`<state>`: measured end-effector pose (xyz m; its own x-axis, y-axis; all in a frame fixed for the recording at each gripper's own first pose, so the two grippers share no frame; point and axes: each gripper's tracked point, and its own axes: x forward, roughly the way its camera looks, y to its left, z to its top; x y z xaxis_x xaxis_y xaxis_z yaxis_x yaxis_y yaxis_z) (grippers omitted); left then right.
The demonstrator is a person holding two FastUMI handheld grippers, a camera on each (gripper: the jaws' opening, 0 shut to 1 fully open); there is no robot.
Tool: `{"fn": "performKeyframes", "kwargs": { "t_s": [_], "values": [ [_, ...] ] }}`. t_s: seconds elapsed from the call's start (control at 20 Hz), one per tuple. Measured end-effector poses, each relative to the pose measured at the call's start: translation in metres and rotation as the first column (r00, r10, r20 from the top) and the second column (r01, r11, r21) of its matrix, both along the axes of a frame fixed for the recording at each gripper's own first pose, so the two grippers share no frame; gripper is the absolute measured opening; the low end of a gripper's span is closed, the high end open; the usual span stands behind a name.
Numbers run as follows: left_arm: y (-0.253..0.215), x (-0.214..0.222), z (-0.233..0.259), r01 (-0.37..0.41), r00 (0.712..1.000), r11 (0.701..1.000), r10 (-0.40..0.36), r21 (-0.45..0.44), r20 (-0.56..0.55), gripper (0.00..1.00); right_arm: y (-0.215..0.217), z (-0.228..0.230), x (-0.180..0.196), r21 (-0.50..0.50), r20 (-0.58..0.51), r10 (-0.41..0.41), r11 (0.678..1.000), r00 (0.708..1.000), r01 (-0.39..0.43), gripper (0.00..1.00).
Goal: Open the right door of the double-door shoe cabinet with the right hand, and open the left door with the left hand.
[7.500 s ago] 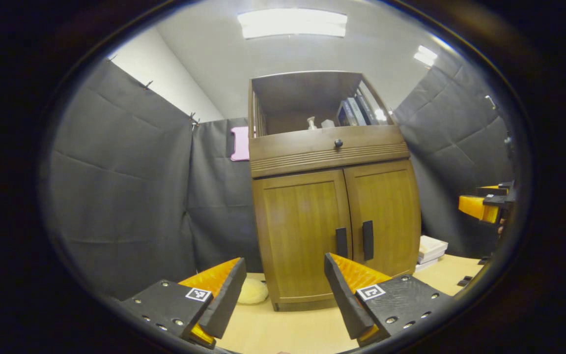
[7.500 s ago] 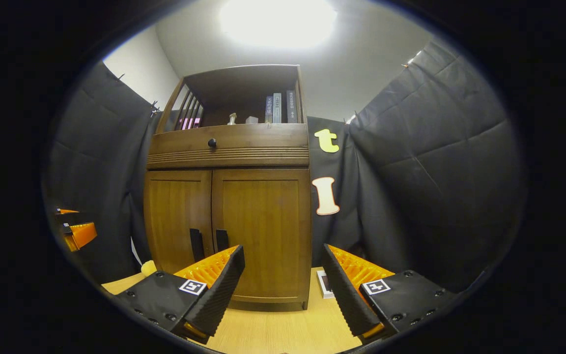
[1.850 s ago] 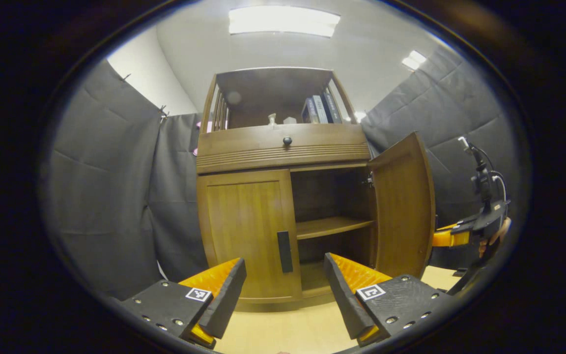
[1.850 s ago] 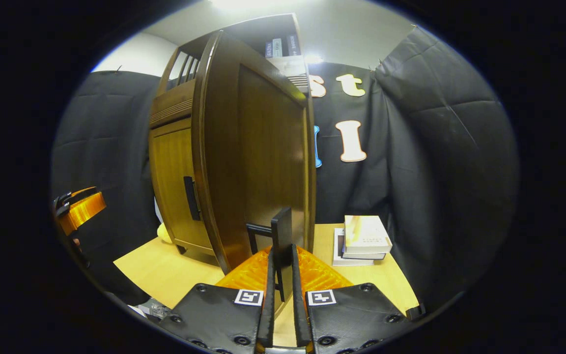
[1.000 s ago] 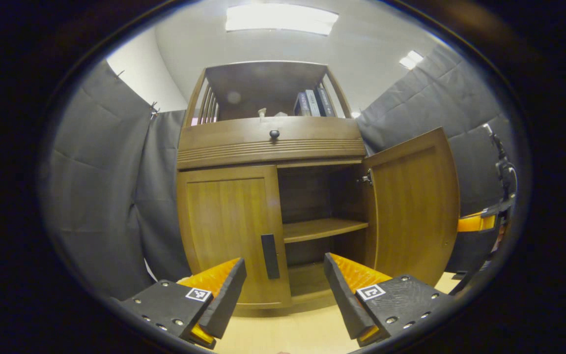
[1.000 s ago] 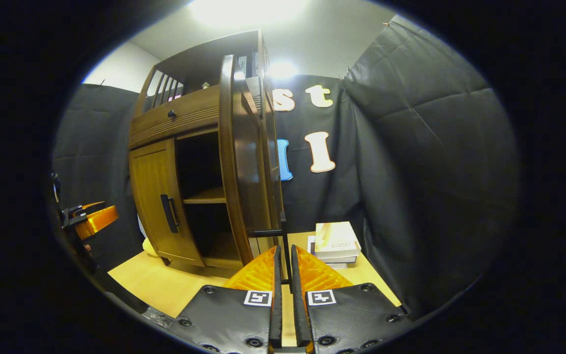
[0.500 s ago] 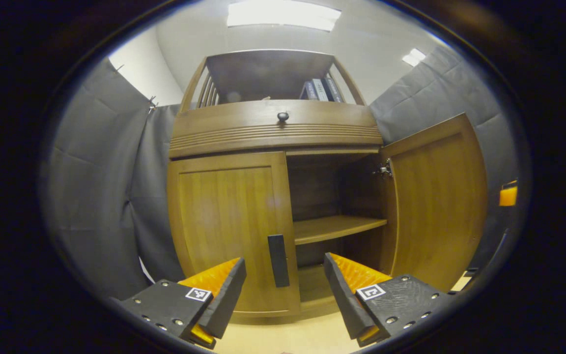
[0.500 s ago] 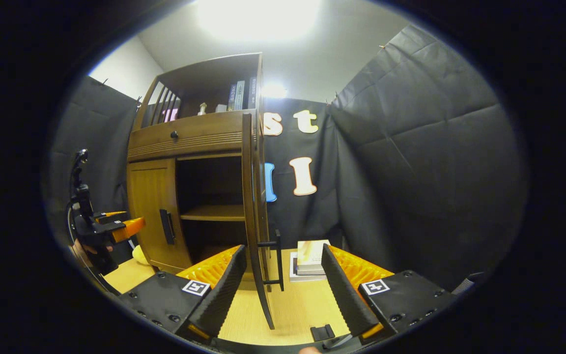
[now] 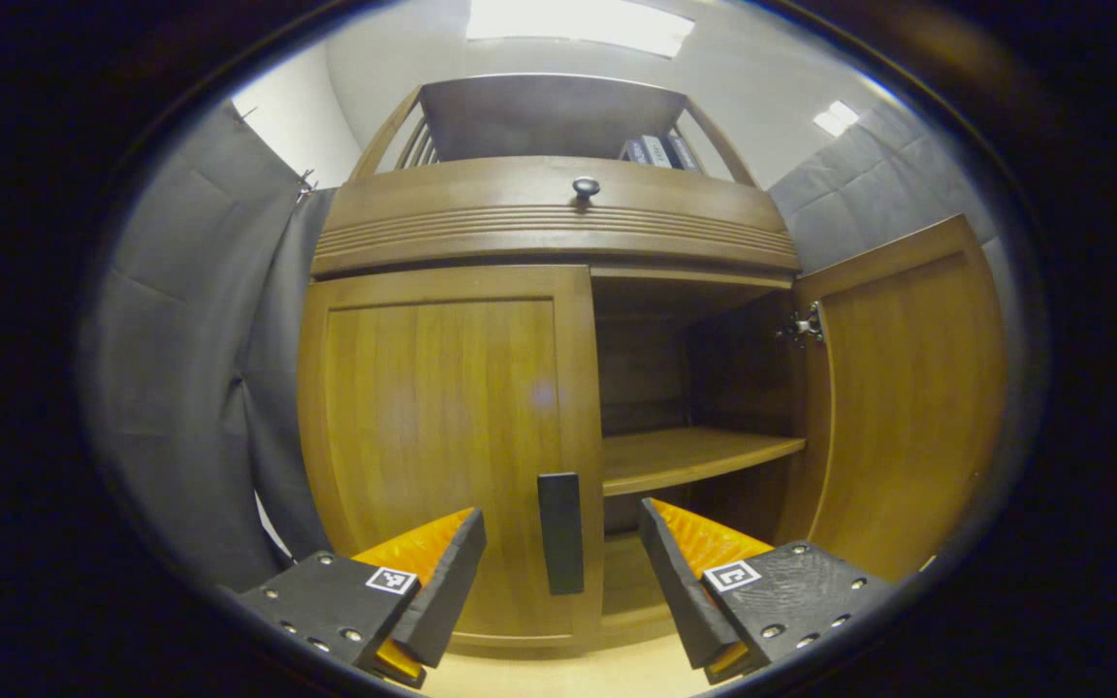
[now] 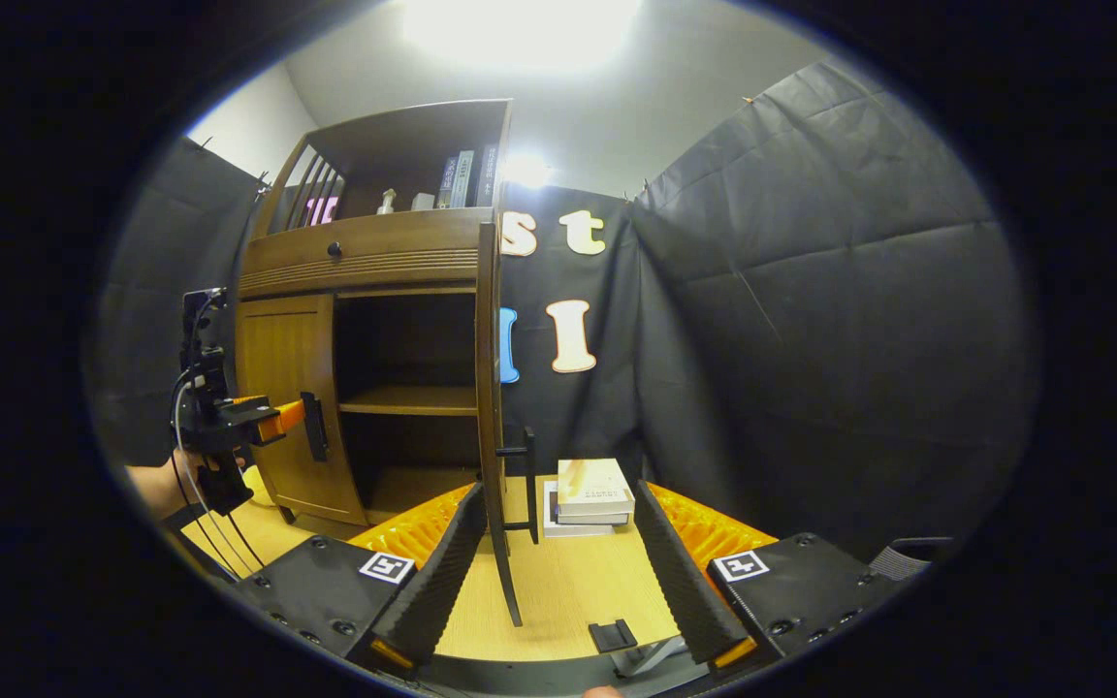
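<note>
The brown wooden shoe cabinet [image 9: 539, 213] stands close ahead in the left gripper view. Its left door [image 9: 432, 427] is closed, with a black bar handle [image 9: 560, 533] between my open left gripper's [image 9: 558, 567] fingers, untouched. The right door [image 9: 908, 407] stands swung wide, baring a shelf [image 9: 694, 456]. In the right gripper view that door [image 10: 489, 388] shows edge-on with its handle [image 10: 527, 480] ahead of my open right gripper [image 10: 551, 562], which holds nothing. The left gripper [image 10: 272, 419], held by a hand, sits by the left door's handle [image 10: 312, 427].
A stack of books [image 10: 592, 494] lies on the light wooden floor [image 10: 568, 591] right of the cabinet. A small black piece [image 10: 610, 635] lies near my right gripper. Black cloth walls [image 10: 811, 320] close in on both sides. Books [image 10: 462, 179] stand on the top shelf.
The right gripper let go of the right door's handle, opened and drew back slightly. The left gripper has moved closer to the left door until its handle lies between the fingers.
</note>
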<state>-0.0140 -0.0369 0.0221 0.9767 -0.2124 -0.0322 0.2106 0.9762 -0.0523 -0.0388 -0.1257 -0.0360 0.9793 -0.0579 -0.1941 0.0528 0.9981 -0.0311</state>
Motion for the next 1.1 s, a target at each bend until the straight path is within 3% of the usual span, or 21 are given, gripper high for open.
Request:
{"fn": "performKeyframes", "kwargs": {
  "t_s": [0.15,0.25,0.35,0.4,0.65,0.8,0.85,0.9,1.1],
  "values": [
    [0.002,0.015,-0.004,-0.007,1.000,1.000,0.007,-0.006,-0.016,0.91,-0.002,0.003,-0.005,-0.004,-0.003,-0.019,1.000,1.000,0.019,0.92],
    [-0.001,0.019,-0.010,-0.002,0.999,1.000,0.002,-0.019,-0.036,0.90,-0.003,0.003,-0.007,-0.005,-0.004,-0.031,1.000,1.000,0.030,0.96],
    [-0.001,0.022,-0.015,0.000,0.999,1.000,0.000,-0.013,-0.053,0.90,-0.005,0.003,-0.010,-0.011,-0.011,-0.040,0.999,0.999,0.040,0.92],
    [-0.002,0.025,-0.017,0.001,0.998,1.000,-0.002,-0.004,-0.061,0.89,-0.005,0.003,-0.010,-0.012,-0.018,-0.043,0.999,0.999,0.043,0.96],
    [-0.002,0.029,-0.031,0.012,0.994,1.000,-0.011,0.005,-0.106,0.81,-0.008,0.003,-0.013,-0.010,-0.029,-0.054,0.999,0.998,0.054,0.92],
    [-0.003,0.031,-0.033,0.006,0.993,1.000,-0.007,-0.007,-0.116,0.46,-0.008,0.003,-0.014,-0.013,-0.029,-0.053,0.999,0.998,0.052,0.96],
    [-0.008,0.030,-0.032,0.032,0.993,0.999,-0.034,-0.018,-0.114,0.46,-0.008,0.003,-0.014,-0.014,-0.029,-0.051,0.999,0.998,0.051,0.92],
    [-0.012,0.036,-0.033,0.009,0.993,1.000,-0.011,-0.017,-0.118,0.37,-0.008,0.002,-0.015,-0.013,-0.030,-0.047,0.999,0.998,0.047,0.96],
    [-0.007,0.028,-0.034,-0.014,0.990,1.000,0.014,0.002,-0.142,0.24,-0.007,0.003,-0.016,-0.006,-0.020,-0.033,0.999,0.999,0.033,0.96]
  ]
}}
